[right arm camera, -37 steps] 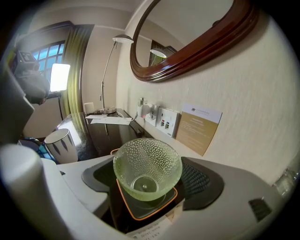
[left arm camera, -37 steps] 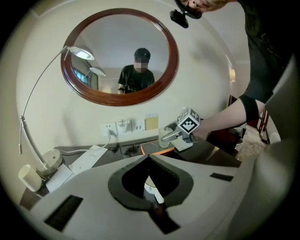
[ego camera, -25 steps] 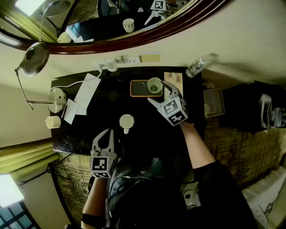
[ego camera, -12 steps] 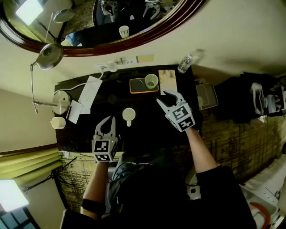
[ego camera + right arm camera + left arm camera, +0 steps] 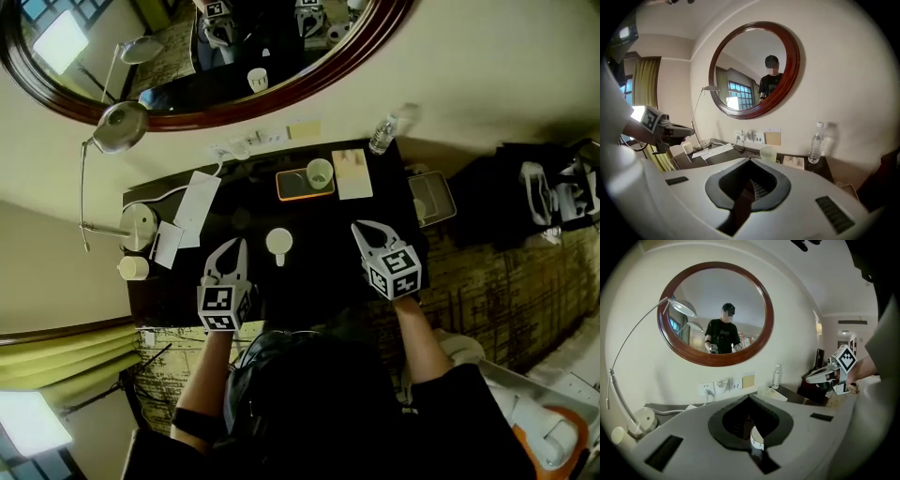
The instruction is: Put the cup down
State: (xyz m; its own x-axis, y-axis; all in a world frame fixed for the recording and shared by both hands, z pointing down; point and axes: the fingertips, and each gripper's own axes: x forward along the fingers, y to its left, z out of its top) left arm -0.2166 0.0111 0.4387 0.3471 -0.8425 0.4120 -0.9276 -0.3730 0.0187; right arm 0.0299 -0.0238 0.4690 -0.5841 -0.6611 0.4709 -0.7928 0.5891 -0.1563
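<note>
Over table (image 5: 319, 267), left hand-held gripper (image 5: 236, 246) jaws together, right hand-held gripper (image 5: 359, 226) just closed, both empty.

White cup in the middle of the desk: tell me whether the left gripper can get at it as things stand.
Probably yes. The left gripper sits close beside the white cup, with only bare desk between them. Its jaws are shut, though, so they would need to open first.
</note>
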